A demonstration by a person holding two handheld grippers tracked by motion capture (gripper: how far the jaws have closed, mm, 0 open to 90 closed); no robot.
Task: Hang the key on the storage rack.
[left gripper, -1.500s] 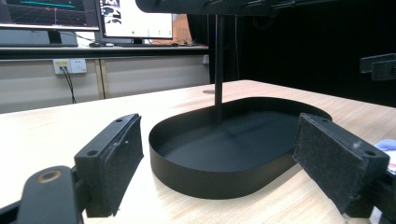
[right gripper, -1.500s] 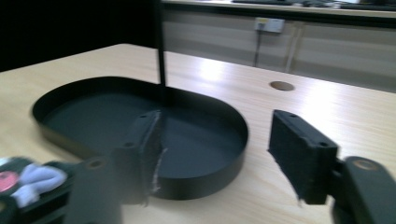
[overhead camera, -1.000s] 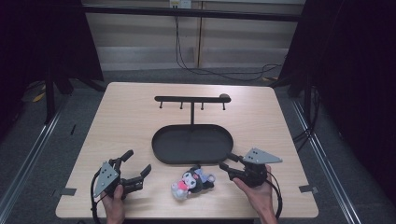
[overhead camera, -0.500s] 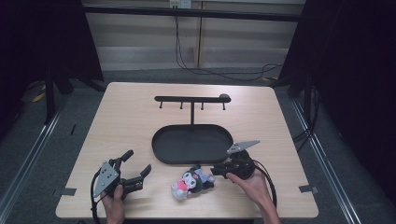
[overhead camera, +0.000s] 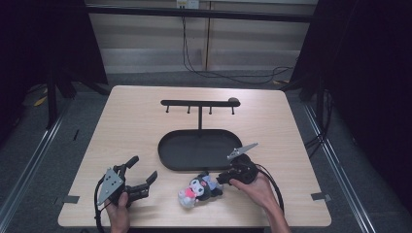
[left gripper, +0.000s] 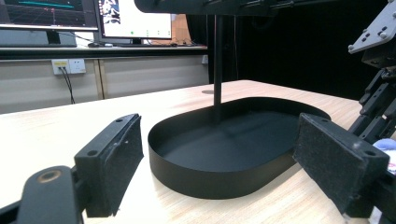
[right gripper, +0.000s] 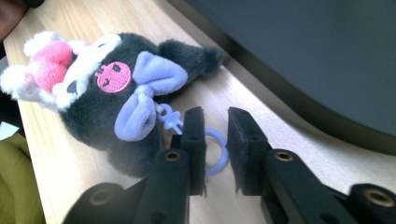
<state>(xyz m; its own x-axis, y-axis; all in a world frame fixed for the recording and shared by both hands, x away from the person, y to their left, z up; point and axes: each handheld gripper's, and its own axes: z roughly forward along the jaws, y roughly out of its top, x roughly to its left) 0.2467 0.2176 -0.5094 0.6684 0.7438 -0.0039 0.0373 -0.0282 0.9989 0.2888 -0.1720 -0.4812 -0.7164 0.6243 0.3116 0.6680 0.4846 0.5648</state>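
- On the table, near its front edge: a small plush toy, dark body, white and pink at one end, lilac bow, lying on its side just in front of the black oval tray.
- Behind the tray's middle, rising from it: a thin black post carrying a hanger bar with short pegs; bar cut off by the top edge in the left gripper view, post alone plain there.
- At the front right: right gripper held in a hand, jaws nearly closed, a narrow gap between the pads, straddling the toy's lilac plastic ring; part of the ring hidden behind the near jaw, so cannot tell whether the pads press it or merely flank it.
- Between ring and bow: a short lilac clasp, small and hard to make out.
- At the front left, well apart from the toy: left gripper held in the other hand, jaws spread wide and released, nothing between them, aimed toward the tray.
- At the right edge of the left gripper view: the other gripper's frame and grey plate, cropped; a sliver of lilac beside it, too little to identify surely.
- Beyond the table in that view: monitors on a counter, blurred.
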